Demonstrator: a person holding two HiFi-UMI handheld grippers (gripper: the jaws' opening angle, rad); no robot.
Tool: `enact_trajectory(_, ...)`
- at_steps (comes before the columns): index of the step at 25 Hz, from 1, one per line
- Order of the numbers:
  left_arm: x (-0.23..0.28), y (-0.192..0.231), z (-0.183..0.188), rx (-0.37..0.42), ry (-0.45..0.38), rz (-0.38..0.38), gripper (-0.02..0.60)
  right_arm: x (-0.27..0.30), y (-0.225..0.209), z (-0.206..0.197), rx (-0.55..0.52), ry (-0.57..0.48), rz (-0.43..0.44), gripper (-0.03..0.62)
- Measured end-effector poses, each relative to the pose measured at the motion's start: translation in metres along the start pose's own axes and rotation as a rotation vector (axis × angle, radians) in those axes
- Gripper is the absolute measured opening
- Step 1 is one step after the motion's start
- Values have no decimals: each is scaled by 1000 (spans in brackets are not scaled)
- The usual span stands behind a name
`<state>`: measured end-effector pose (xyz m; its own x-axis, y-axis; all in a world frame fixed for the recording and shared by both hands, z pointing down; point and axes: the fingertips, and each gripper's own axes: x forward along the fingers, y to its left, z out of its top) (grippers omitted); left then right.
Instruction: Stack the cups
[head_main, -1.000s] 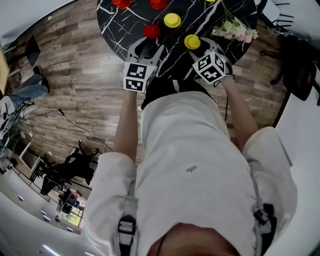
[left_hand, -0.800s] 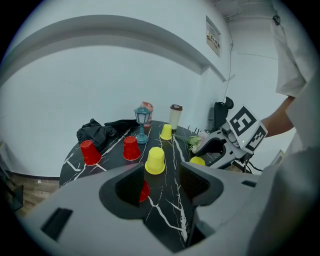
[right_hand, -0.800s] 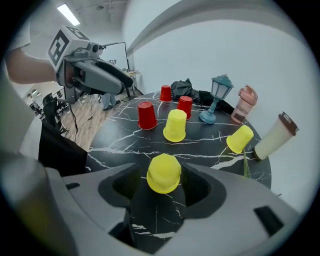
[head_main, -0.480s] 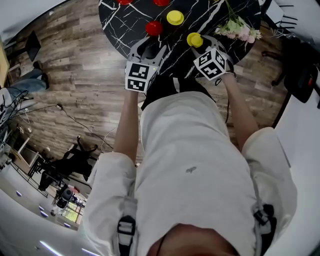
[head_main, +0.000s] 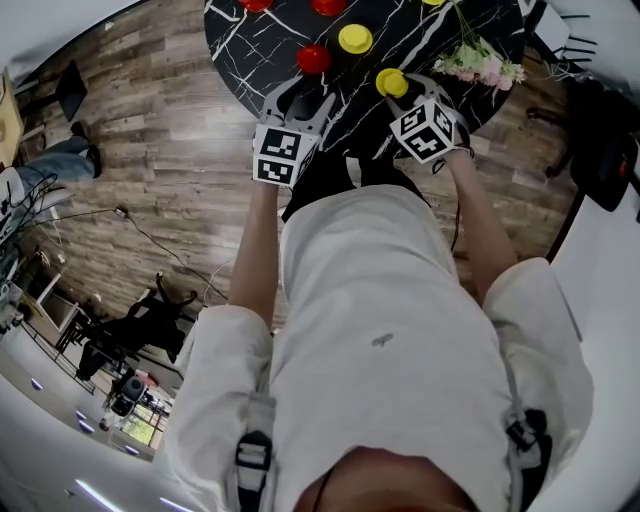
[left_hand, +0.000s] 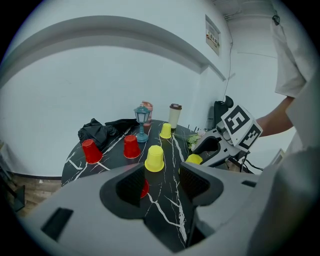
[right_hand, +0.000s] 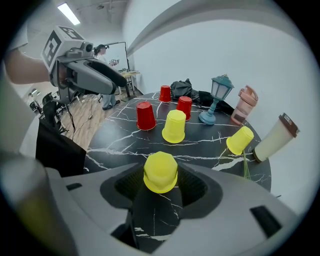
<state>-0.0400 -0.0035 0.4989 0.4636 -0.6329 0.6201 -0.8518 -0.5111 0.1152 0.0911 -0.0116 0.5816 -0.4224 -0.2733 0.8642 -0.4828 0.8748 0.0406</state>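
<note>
the right gripper (right_hand: 160, 184) points steeply down at the near edge of the black marble table (right_hand: 107, 145), its jaws straddling a yellow cup (right_hand: 160, 171) that stands mouth-down there. the jaws have just been closing on it. the pads sit close beside the cup's sides but do not clearly press, so the cup looks bracketed rather than gripped, probably the start of a pick-up for stacking. the left gripper (left_hand: 161, 182) hangs to the left with its jaws wide apart and nothing held. a red cup (left_hand: 144, 188) stands just ahead of it, half hidden behind its left jaw, likely the next one to lift. further off stand another yellow cup (right_hand: 174, 126) and a second red cup (right_hand: 145, 116), and more cups beyond them. every cup is inverted and apart from the others, so none holds anything and no stack exists yet. at the far right a lidded tumbler (right_hand: 274, 138) and a pink bottle (right_hand: 243, 105) are closed, so their contents cannot be seen.
</note>
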Motion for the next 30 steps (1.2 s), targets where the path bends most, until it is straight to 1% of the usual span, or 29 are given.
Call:
enact_trajectory(7, -6, 6, 4, -2, -6, 17, 215, 5, 5, 21, -13, -33, 9, 209)
enact_trajectory(19, -13, 19, 9, -38, -21, 43, 215, 25, 18, 56, -60, -52, 58, 209)
enact_trajectory(30, -15, 28, 5, -60, -16, 42, 215, 43, 27, 72, -97, -36, 87, 209)
